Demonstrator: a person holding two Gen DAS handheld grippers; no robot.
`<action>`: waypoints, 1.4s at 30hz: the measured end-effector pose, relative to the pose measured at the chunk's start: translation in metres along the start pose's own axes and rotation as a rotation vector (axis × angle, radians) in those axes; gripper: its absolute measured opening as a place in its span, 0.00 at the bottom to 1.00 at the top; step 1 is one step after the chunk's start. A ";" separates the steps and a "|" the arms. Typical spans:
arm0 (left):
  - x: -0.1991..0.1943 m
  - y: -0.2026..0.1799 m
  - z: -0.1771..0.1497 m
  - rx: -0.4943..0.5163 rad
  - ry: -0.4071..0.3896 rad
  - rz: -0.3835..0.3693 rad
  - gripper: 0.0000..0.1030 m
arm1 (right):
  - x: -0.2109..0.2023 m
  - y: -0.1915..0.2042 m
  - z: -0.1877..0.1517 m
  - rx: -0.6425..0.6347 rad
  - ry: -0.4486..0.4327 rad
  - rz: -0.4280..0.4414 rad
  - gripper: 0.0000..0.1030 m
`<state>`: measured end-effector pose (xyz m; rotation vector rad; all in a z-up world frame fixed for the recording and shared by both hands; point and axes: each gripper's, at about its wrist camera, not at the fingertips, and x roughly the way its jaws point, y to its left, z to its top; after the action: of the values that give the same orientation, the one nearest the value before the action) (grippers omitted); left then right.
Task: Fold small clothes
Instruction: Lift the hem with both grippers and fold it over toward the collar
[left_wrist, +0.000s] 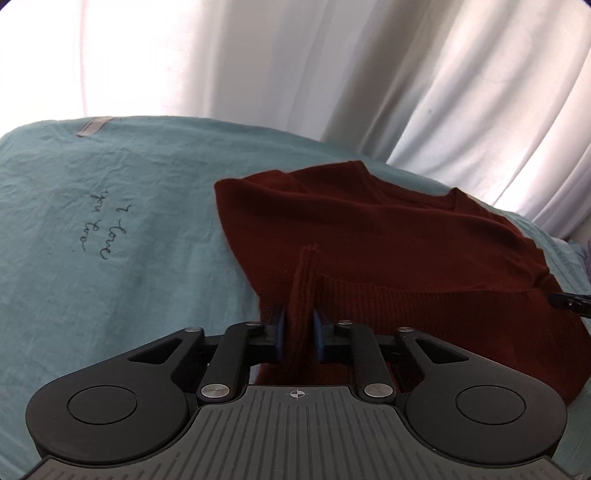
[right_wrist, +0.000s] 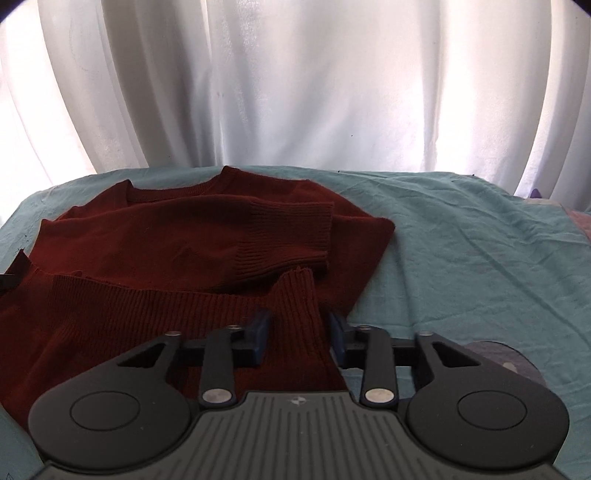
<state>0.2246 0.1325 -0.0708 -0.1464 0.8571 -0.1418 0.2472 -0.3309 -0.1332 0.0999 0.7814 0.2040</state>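
A dark red knit sweater (left_wrist: 388, 236) lies on a teal sheet (left_wrist: 110, 221), its sleeves folded across its body. My left gripper (left_wrist: 300, 325) is shut on the ribbed hem at the sweater's left corner and holds it raised. In the right wrist view the sweater (right_wrist: 177, 236) shows its neckline at the back and a ribbed cuff (right_wrist: 295, 229) across the middle. My right gripper (right_wrist: 298, 328) is shut on the ribbed hem at the right corner, with a thick bunch of knit between its blue pads (right_wrist: 260, 332).
White curtains (right_wrist: 295, 92) hang close behind the sheet's far edge. Handwriting (left_wrist: 99, 229) marks the sheet left of the sweater. The right gripper's tip (left_wrist: 569, 301) shows at the right edge of the left wrist view. A grey disc (right_wrist: 513, 358) lies on the sheet at the right.
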 end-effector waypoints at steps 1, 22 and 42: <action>-0.001 -0.001 0.000 0.004 -0.005 -0.001 0.12 | -0.002 0.004 -0.001 -0.026 -0.009 -0.013 0.19; -0.041 -0.017 0.089 -0.014 -0.299 0.026 0.08 | -0.035 0.024 0.075 0.017 -0.325 -0.127 0.05; 0.035 -0.028 0.112 -0.112 -0.269 0.263 0.19 | 0.051 0.017 0.092 0.219 -0.254 -0.211 0.13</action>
<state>0.3303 0.1065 -0.0188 -0.1522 0.6087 0.1698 0.3453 -0.3046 -0.1005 0.2448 0.5536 -0.0942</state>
